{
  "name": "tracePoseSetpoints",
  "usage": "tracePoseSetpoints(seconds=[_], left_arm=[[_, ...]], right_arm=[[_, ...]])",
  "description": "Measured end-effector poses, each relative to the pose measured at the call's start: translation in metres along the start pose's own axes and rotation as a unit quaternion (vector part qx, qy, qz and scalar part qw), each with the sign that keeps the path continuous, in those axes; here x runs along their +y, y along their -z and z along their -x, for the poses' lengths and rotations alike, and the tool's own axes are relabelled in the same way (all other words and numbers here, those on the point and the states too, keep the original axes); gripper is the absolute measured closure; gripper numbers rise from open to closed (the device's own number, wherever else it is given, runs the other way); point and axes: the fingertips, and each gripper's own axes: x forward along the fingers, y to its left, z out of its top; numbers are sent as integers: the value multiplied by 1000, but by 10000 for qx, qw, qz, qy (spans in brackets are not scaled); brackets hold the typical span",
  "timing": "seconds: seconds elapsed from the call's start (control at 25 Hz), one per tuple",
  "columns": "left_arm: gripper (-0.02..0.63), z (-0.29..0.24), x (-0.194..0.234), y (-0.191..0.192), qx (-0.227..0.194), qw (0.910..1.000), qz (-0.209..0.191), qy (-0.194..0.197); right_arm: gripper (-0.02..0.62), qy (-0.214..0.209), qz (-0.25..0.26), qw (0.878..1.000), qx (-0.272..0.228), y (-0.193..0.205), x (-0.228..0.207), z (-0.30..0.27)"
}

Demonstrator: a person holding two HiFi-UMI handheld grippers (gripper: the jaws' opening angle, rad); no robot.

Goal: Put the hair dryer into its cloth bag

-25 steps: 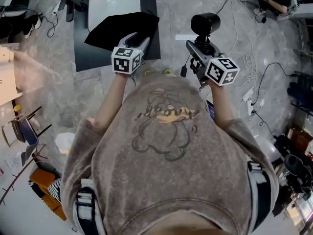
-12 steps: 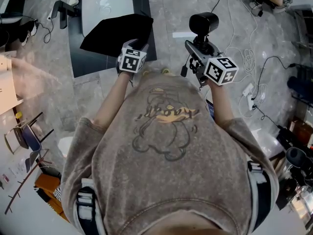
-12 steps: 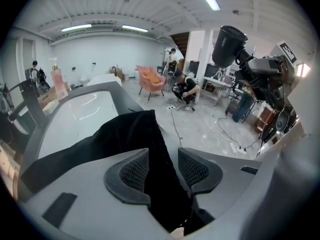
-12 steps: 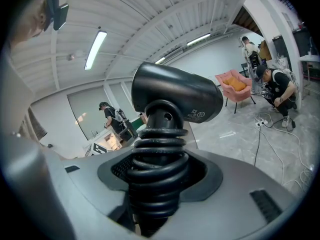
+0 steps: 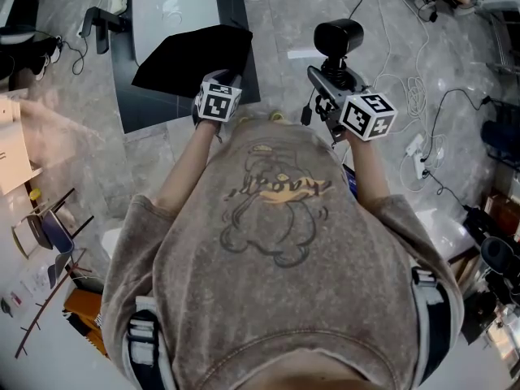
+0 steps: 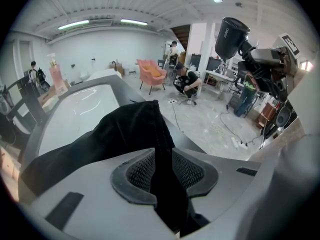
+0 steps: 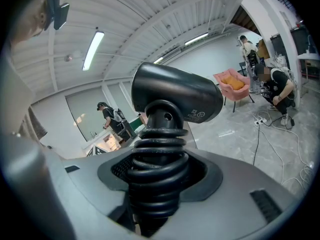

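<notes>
Our left gripper (image 6: pixel 163 170) has just been closing and now pinches the cloth bag (image 6: pixel 125 129), so we can lift it open. Our right gripper (image 7: pixel 155 180) hugs the hair dryer (image 7: pixel 175 96) by its handle, ready to go in.

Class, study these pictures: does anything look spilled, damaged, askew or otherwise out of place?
Nothing spilled or broken. The cloth bag lies crumpled and skewed at the edge of the table, a fold between the left tongs, which have just been closing. The right tongs grip the hair dryer by its cord-wrapped handle.
</notes>
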Motion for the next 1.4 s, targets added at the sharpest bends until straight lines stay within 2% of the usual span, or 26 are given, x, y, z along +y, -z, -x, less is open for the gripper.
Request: tracePoseSetpoints(seconds=[0.48, 0.72, 1.08, 1.4], left_arm=[[563, 4, 5, 1, -61, 9987, 492, 118], [574, 15, 8, -8, -280, 9950, 928, 240], [578, 50, 18, -41, -909, 9810, 1603, 604], [580, 77, 20, -71, -1417, 9619, 2127, 970]], right_arm=[[362, -28, -1, 10000, 58, 0, -3, -6], [362, -68, 42, 9999, 108, 1, -3, -7], [362, -124, 151, 9996, 215, 5, -2, -8], [362, -104, 255, 9988, 407, 11, -8, -8]])
